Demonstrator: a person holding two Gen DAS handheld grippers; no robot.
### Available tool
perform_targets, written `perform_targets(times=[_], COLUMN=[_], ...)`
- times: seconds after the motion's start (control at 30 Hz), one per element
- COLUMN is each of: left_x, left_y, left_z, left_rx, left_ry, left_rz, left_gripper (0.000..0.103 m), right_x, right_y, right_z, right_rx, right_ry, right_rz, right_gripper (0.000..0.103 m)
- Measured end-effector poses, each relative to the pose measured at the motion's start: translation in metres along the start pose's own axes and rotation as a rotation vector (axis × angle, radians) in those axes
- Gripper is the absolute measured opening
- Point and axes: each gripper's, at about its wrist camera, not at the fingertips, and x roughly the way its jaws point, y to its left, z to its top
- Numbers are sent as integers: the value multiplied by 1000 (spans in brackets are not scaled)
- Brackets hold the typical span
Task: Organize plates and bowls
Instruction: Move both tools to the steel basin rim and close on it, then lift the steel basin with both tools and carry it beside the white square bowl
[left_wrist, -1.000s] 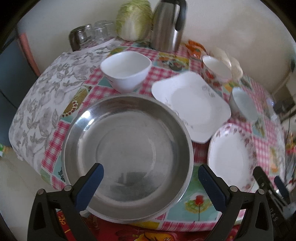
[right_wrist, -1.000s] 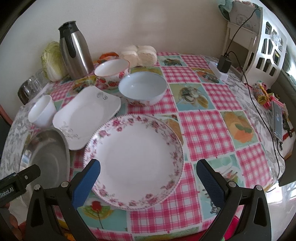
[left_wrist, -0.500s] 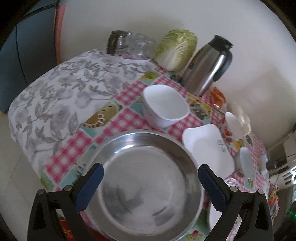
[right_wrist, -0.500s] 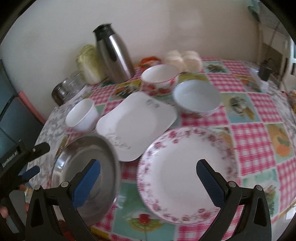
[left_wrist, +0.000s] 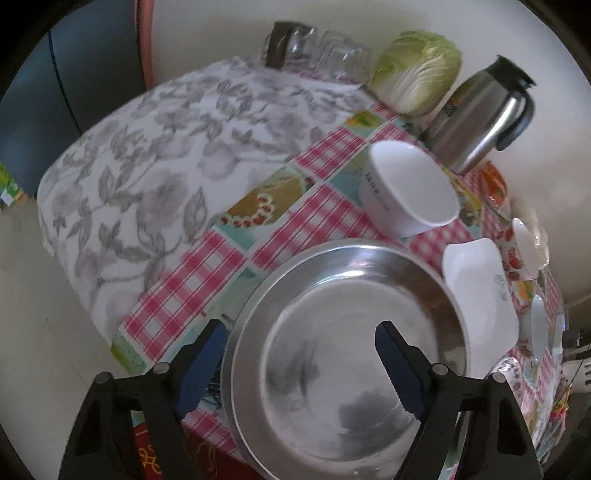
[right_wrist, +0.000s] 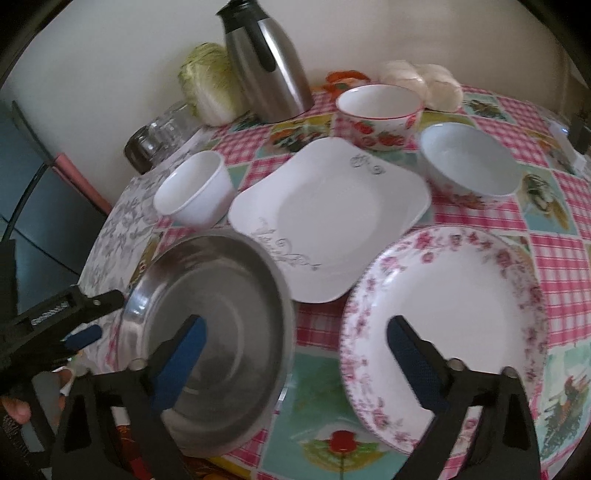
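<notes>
A large steel bowl (left_wrist: 347, 354) sits at the table's near left corner; it also shows in the right wrist view (right_wrist: 218, 317). My left gripper (left_wrist: 299, 363) is open, its jaws straddling the bowl's left rim, one outside and one inside. My right gripper (right_wrist: 295, 360) is open, between the steel bowl and a pink-flowered round plate (right_wrist: 447, 328). Behind lie a white square plate (right_wrist: 328, 218), a small white bowl (right_wrist: 195, 194), a strawberry-patterned bowl (right_wrist: 380, 110) and a pale blue bowl (right_wrist: 469, 166).
A steel thermos jug (right_wrist: 266, 62), a cabbage (right_wrist: 210, 83) and glass cups (right_wrist: 162, 133) stand along the back wall. White buns (right_wrist: 421, 81) lie at the back right. The table edge (left_wrist: 122, 332) drops off on the left by the grey-flowered cloth (left_wrist: 147, 155).
Both grippers swung left and moved closer. The left jaws narrowed and came astride the steel bowl's left rim. The right gripper moved in over the gap between steel bowl and flowered plate.
</notes>
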Motion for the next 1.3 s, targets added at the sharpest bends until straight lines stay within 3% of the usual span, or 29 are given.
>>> perform_targets(times=[0.33, 0.63, 0.87, 0.93, 1.3], left_x=[24, 44, 53, 55, 31], left_y=[23, 36, 39, 39, 53], left_z=[-1, -4, -6, -4, 0], left_rx=[-86, -135, -147, -148, -181], left_ry=[105, 187, 196, 194, 134], left_rz=[-26, -3, 16, 29, -11], left_gripper=[65, 43, 39, 31, 24], right_x=[29, 45, 58, 61, 31], right_y=[1, -6, -5, -4, 11], right_z=[-6, -6, -6, -6, 2], right_rx=[39, 54, 41, 37, -32], right_ry=[114, 151, 176, 180, 90], right_rz=[70, 38, 23, 22, 65], right_gripper=[40, 16, 11, 10, 13])
